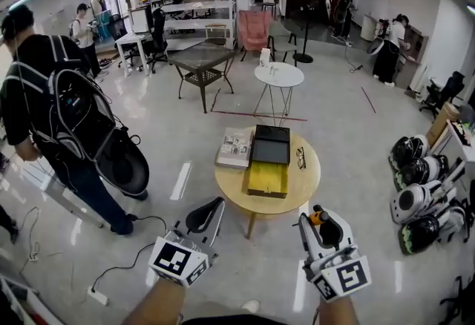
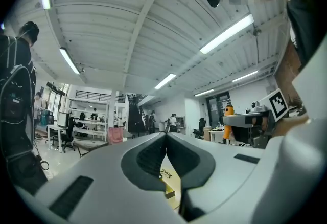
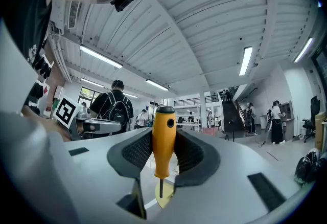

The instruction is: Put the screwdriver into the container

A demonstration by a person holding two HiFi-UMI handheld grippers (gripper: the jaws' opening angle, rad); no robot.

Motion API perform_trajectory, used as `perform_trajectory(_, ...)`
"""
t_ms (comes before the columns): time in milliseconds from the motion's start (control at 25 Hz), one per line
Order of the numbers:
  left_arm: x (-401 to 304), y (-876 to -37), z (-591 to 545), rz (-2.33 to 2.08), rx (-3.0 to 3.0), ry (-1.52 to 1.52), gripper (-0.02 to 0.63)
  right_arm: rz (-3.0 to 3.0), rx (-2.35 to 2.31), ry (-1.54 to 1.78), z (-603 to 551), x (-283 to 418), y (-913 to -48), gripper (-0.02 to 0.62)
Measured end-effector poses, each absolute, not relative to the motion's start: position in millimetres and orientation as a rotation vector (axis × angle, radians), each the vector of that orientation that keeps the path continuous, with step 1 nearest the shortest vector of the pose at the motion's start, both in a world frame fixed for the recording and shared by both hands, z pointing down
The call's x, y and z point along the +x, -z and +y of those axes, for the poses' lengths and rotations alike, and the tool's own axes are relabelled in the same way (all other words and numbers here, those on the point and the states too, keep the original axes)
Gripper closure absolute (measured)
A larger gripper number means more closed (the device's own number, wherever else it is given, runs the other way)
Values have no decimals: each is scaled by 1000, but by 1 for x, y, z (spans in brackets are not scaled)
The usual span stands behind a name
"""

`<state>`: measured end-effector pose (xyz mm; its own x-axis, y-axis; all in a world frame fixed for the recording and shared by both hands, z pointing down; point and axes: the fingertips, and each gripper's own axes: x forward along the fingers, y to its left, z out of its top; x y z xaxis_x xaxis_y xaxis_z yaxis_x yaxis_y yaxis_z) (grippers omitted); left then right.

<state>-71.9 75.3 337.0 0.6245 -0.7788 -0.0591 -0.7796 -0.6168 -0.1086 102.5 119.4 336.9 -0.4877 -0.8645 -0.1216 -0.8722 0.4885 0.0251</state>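
Observation:
An open yellow container (image 1: pixel 267 178) lies on a round wooden table (image 1: pixel 306 184) ahead, with a black box (image 1: pixel 272 144) just behind it. My right gripper (image 1: pixel 318 218) hovers in front of the table's near right edge, shut on the screwdriver (image 1: pixel 319 217). In the right gripper view the screwdriver (image 3: pixel 164 138) stands upright between the pads (image 3: pixel 140 150), orange handle up and thin shaft pointing down. My left gripper (image 1: pixel 213 206) hangs to the left at about the same height. Its jaws meet at the tips (image 2: pixel 165 137) with nothing between them.
A magazine (image 1: pixel 236 147) and a pair of glasses (image 1: pixel 300 158) also lie on the table. A person with a backpack (image 1: pixel 70 119) stands at the left. Helmets (image 1: pixel 415 201) are stacked at the right. A cable and power strip (image 1: pixel 97 294) lie on the floor, lower left.

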Motion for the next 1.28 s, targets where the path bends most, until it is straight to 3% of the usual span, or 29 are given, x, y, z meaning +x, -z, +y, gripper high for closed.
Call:
perform_trajectory(560,-51,-337,80,1383,-2629,93,591,2630,-1598,-133,128,137,-345,459)
perform_trajectory(1280,-70,-342,75,1336,-2540,146,591,2615,-1592,-32,117,107,-361,459)
